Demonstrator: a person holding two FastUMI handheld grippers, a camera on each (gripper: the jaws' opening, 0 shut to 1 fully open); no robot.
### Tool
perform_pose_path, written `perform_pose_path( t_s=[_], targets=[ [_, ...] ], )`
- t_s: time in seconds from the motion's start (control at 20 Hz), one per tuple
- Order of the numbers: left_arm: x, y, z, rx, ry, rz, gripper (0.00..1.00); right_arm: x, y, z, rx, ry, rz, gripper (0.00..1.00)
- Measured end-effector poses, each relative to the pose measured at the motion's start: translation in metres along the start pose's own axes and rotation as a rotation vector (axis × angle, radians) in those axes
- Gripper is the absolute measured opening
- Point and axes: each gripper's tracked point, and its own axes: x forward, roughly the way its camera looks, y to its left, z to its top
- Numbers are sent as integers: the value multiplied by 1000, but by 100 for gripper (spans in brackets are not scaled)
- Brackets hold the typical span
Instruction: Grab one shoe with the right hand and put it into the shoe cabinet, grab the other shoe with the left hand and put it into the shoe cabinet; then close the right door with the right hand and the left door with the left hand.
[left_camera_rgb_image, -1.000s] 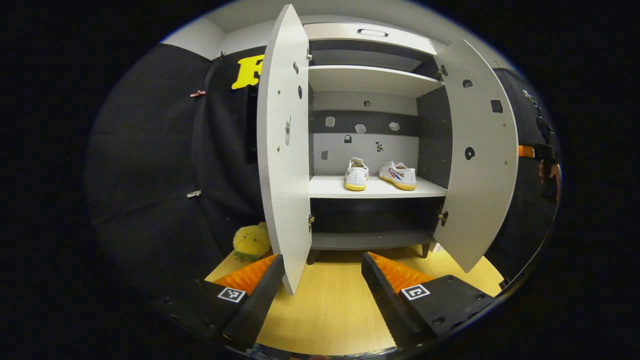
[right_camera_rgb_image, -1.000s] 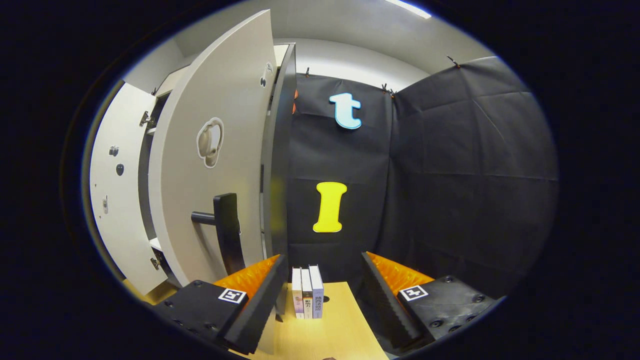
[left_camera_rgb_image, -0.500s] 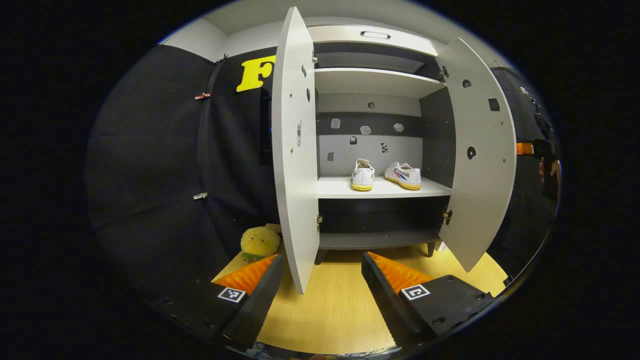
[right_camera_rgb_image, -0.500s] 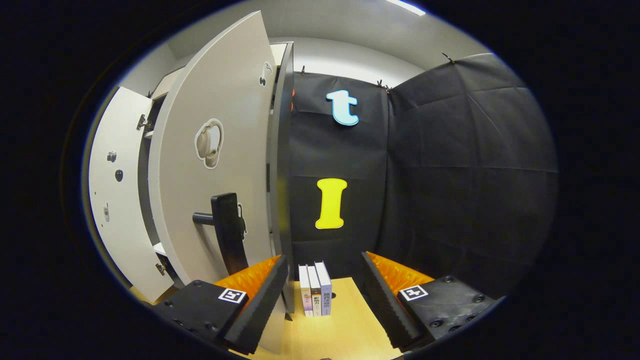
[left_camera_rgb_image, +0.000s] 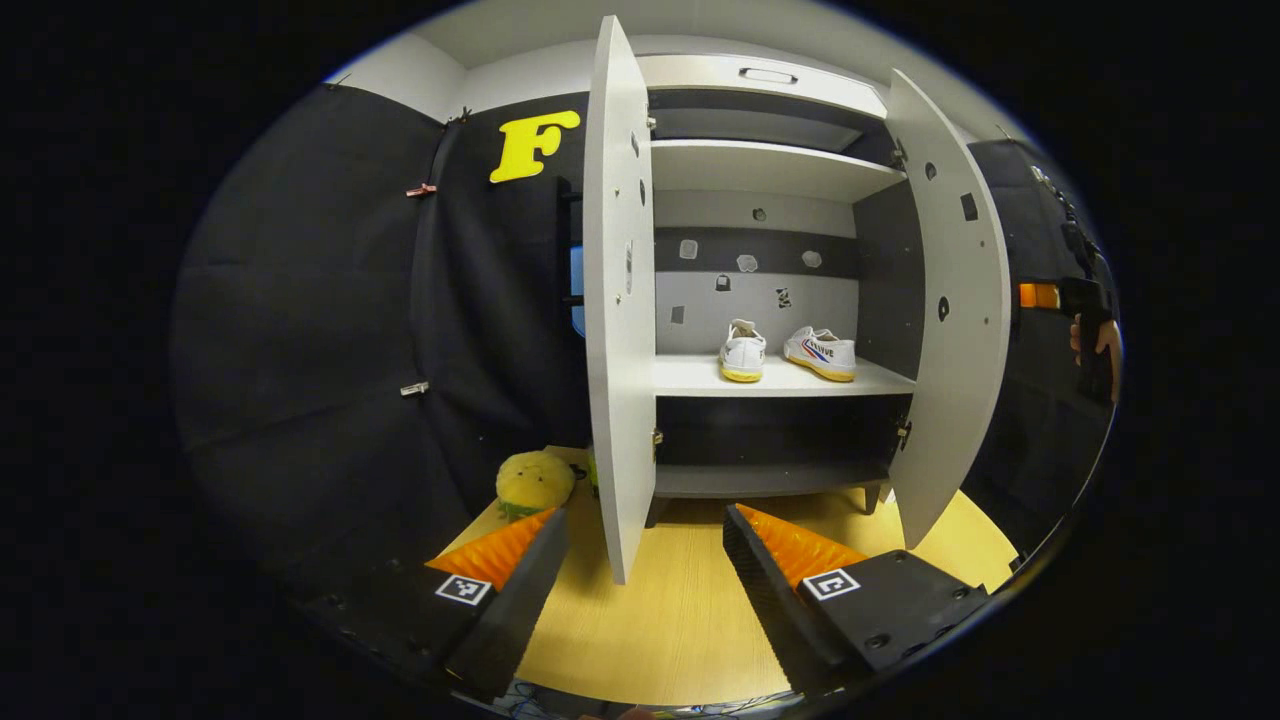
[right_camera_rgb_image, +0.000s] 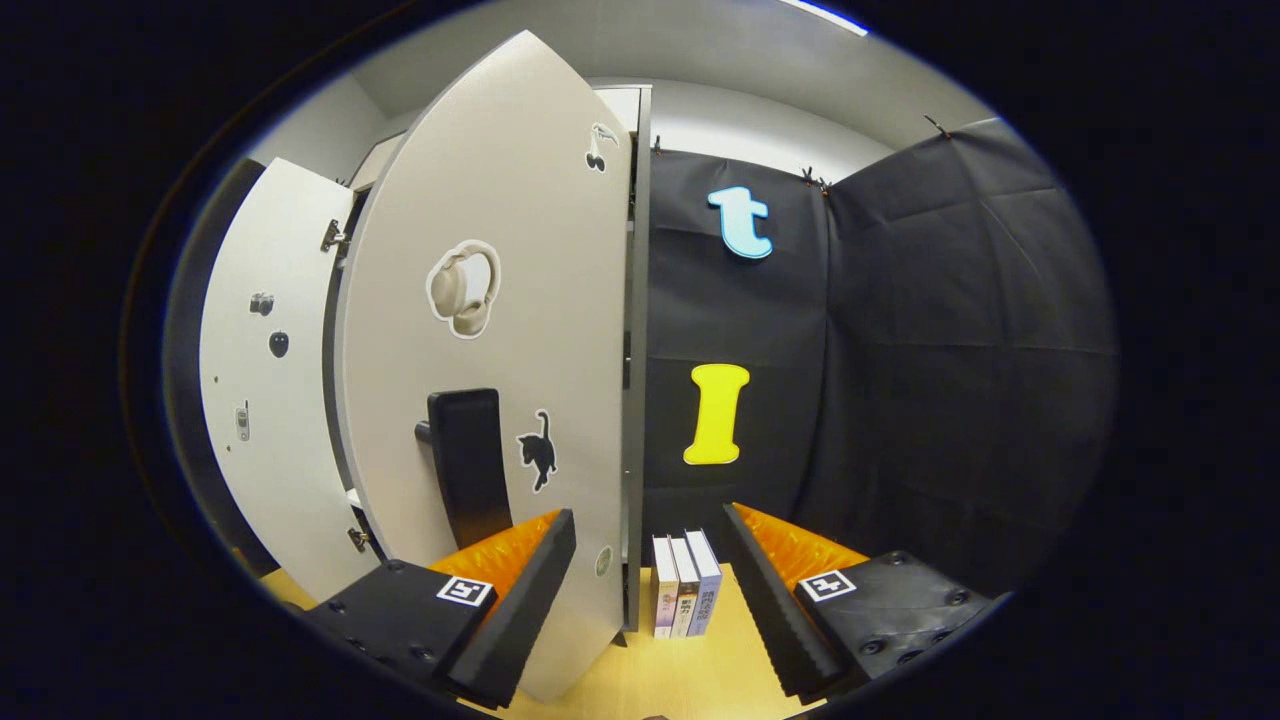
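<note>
Shoe cabinet (left_camera_rgb_image: 770, 170) is standing open, both shoes (left_camera_rgb_image: 743, 352) (left_camera_rgb_image: 822, 352) sitting on the middle shelf. Right door (right_camera_rgb_image: 520, 330) is looking rigid and light on its hinges; black handle (right_camera_rgb_image: 468, 465) is the spot to push. Right gripper (right_camera_rgb_image: 645, 600) and left gripper (left_camera_rgb_image: 640, 590) are both gaping, holding nothing. Shoe lettering is too small to read

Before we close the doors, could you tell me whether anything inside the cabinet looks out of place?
The two shoes are not set as a neat pair: the left shoe points straight back, while the right shoe lies angled across the shelf. Otherwise nothing stands out.
</note>
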Motion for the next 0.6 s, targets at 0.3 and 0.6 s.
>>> perform_pose_path(
  t_s=[0.3,0.6],
  targets=[
    [-3,22,6,0,-18,10,97,9,34,-4,88,11,16,95],
    [-11,47,6,-20,-34,25,97,11,100,-5,69,9,103,98]
  ],
)
